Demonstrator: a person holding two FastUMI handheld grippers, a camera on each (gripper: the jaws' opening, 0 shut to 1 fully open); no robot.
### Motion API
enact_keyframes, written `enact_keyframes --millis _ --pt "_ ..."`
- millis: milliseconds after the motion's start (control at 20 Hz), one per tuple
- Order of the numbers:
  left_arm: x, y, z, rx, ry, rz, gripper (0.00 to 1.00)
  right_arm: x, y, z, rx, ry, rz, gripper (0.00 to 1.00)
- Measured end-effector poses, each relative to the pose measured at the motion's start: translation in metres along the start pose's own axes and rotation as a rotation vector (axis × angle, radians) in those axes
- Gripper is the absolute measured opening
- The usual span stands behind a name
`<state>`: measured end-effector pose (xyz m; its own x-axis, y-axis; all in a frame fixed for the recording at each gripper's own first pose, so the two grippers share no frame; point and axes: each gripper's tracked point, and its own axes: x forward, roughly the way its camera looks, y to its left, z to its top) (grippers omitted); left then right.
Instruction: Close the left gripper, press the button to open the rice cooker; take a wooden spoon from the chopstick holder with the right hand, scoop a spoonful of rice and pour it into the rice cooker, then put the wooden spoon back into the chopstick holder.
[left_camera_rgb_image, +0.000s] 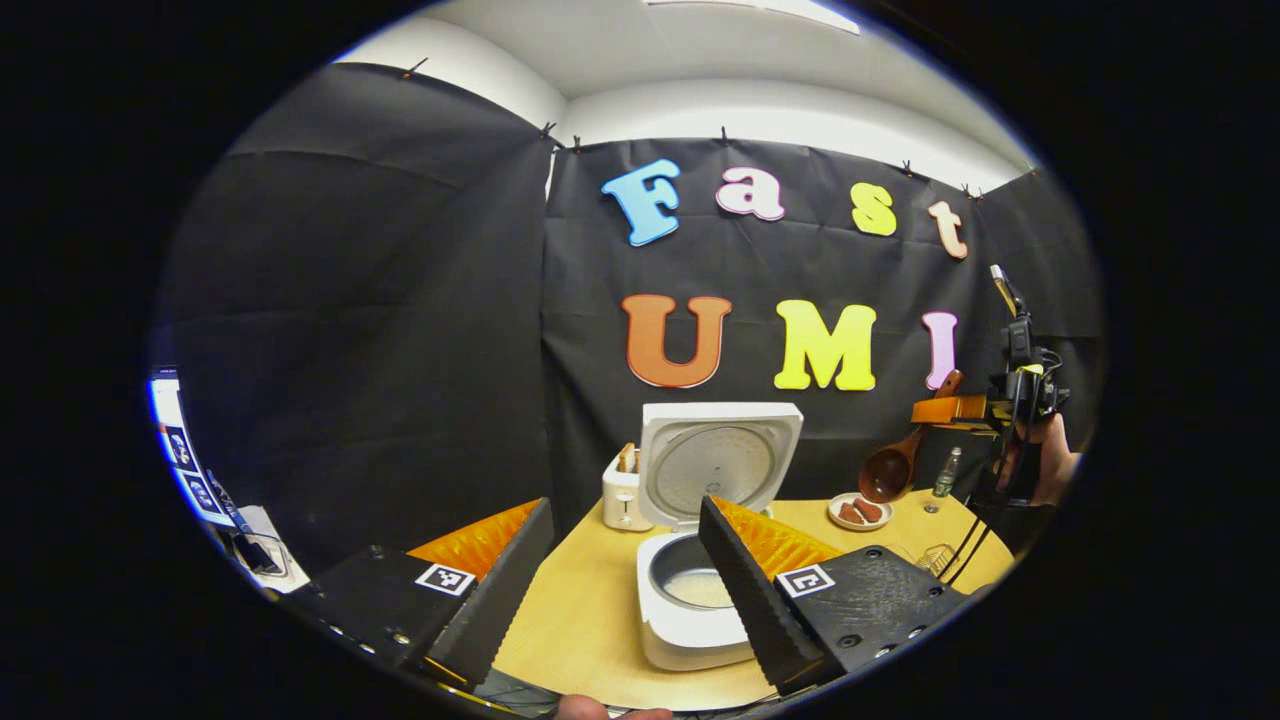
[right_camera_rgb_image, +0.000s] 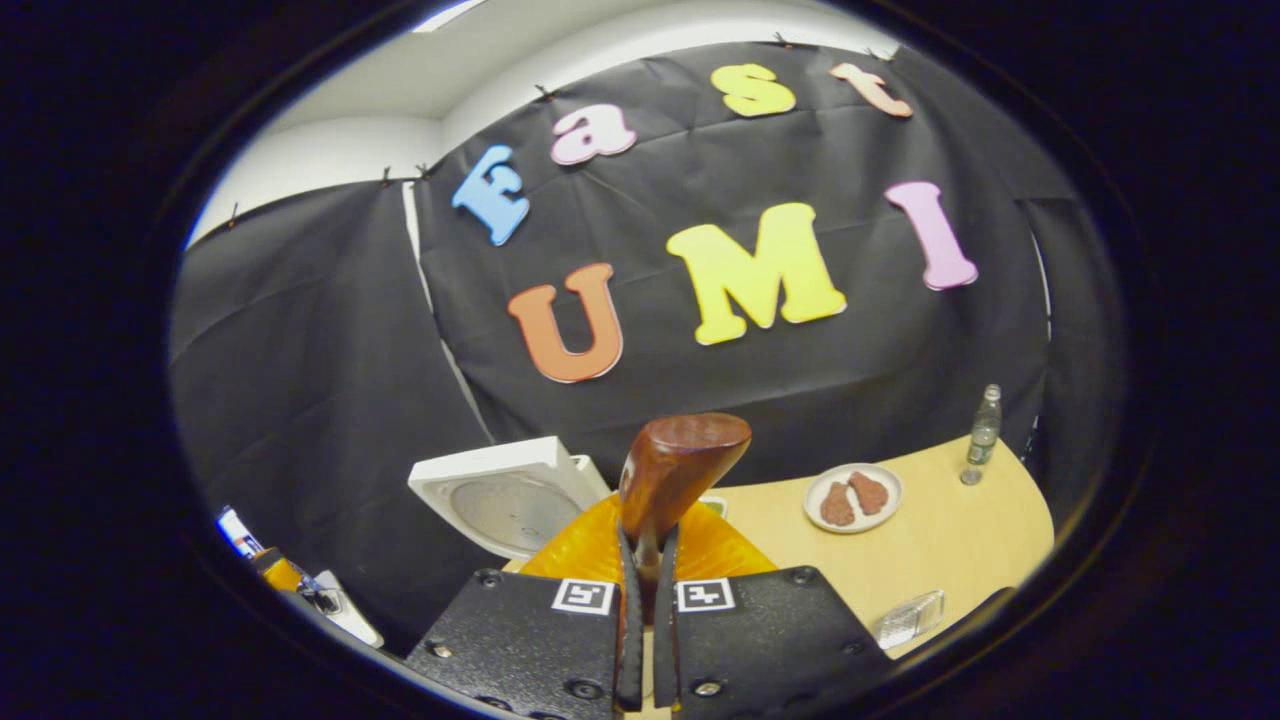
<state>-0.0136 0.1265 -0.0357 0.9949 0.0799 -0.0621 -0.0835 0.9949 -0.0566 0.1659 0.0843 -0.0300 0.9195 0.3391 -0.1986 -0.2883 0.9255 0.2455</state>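
The white rice cooker (left_camera_rgb_image: 690, 625) stands on the wooden table with its lid (left_camera_rgb_image: 715, 460) up and pale rice in its pot. My left gripper (left_camera_rgb_image: 620, 600) hangs open just in front of it, one finger on each side of the pot, touching nothing. A white chopstick holder (left_camera_rgb_image: 622, 492) stands left of the cooker. In the left gripper view, my right gripper (left_camera_rgb_image: 940, 410) is raised at the far right, shut on the wooden spoon (left_camera_rgb_image: 888, 472), whose bowl hangs down to the left. In the right gripper view, my right gripper (right_camera_rgb_image: 647, 585) clamps the spoon (right_camera_rgb_image: 680, 465) by its handle, and the cooker lid (right_camera_rgb_image: 505, 500) lies lower left.
A small plate (left_camera_rgb_image: 860, 512) (right_camera_rgb_image: 853, 497) with two brown pieces sits right of the cooker. A small bottle (left_camera_rgb_image: 946, 472) (right_camera_rgb_image: 982, 435) stands near the table's far right edge. A clear wire-like container (right_camera_rgb_image: 908, 618) lies near the front right. A hand (left_camera_rgb_image: 1052, 468) holds the right gripper.
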Motion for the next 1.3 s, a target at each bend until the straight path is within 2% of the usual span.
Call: enact_keyframes --millis 300,550,900,1300 --pt "0.014 -0.079 0.008 0.006 -0.017 -0.110 0.94 -0.051 -0.120 0.009 0.017 -0.021 -0.159 0.10" --pt "0.025 -0.130 0.010 0.006 -0.011 -0.169 0.94 -0.076 -0.200 -0.007 0.060 0.004 -0.268 0.10" --pt "0.035 -0.157 0.011 -0.021 0.011 -0.165 0.94 -0.069 -0.257 -0.046 0.117 0.068 -0.310 0.09" --pt "0.043 -0.165 0.007 -0.035 0.056 -0.133 0.94 -0.037 -0.278 -0.123 0.101 0.174 -0.320 0.10"
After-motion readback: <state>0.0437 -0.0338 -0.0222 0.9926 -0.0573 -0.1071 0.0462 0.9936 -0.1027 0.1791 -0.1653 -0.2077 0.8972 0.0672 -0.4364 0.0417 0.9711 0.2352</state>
